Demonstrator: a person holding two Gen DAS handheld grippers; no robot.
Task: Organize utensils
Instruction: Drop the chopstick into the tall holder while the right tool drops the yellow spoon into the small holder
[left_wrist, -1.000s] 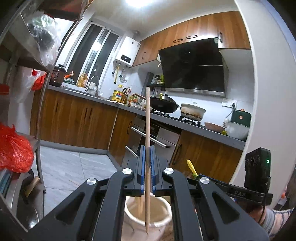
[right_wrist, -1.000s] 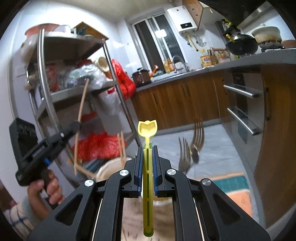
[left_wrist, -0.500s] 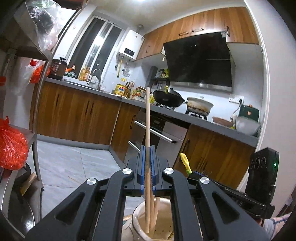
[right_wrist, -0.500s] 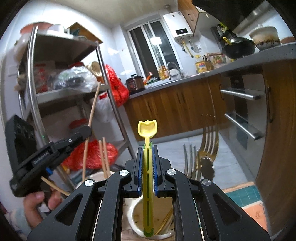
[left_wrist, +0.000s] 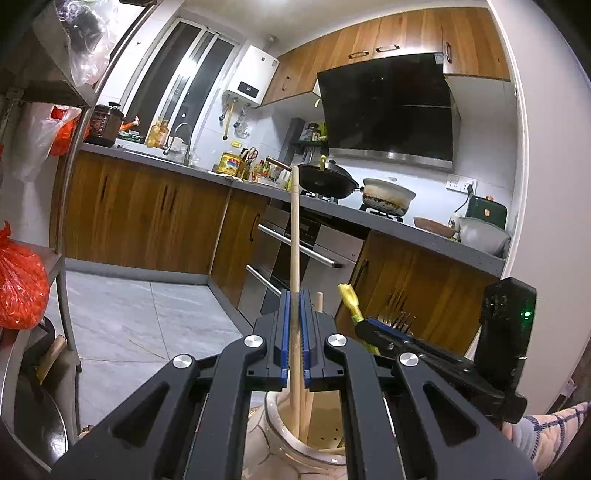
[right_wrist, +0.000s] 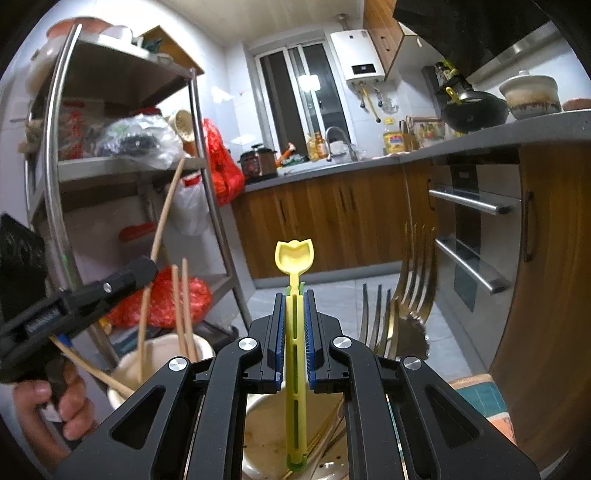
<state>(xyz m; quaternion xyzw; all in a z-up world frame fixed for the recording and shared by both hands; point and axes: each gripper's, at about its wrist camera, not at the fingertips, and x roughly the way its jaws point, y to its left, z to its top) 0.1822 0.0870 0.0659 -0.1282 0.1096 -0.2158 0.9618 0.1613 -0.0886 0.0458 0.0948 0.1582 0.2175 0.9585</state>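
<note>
Nearest in the left wrist view, the left gripper (left_wrist: 294, 343) has its blue-padded fingers (left_wrist: 283, 332) clamped tight on a long wooden chopstick (left_wrist: 294, 236), which stands nearly upright with its lower end down inside the cream utensil holder (left_wrist: 280, 432) just below. A second chopstick (left_wrist: 320, 301) pokes up just right of the fingers. To the right, the right gripper (left_wrist: 384, 332) comes in from the side, with the person's checked sleeve (left_wrist: 554, 432) behind it.

In the right wrist view, the right gripper (right_wrist: 294, 332) is closed narrowly on a slim yellow utensil (right_wrist: 294, 332) with a scoop-shaped top; it stands upright, its lower end inside a second compartment of the holder (right_wrist: 266, 435). Thin sticks lie slanted at the bottom of that compartment. Just right of the fingers, several metal forks (right_wrist: 384, 321) stand tines-up. On the left, a hand (right_wrist: 48, 413) grips the handle of the left gripper, whose chopstick leans up and to the right, beside a pair of chopsticks (right_wrist: 181, 310) standing in the cream compartment.

Farther off, a metal shelf rack (right_wrist: 122, 166) holds red and clear bags. Across the tiled floor, wooden cabinets carry a grey bench (left_wrist: 406, 229) with a black wok (left_wrist: 327, 181) and a white pot (left_wrist: 386, 195) on the stove.
</note>
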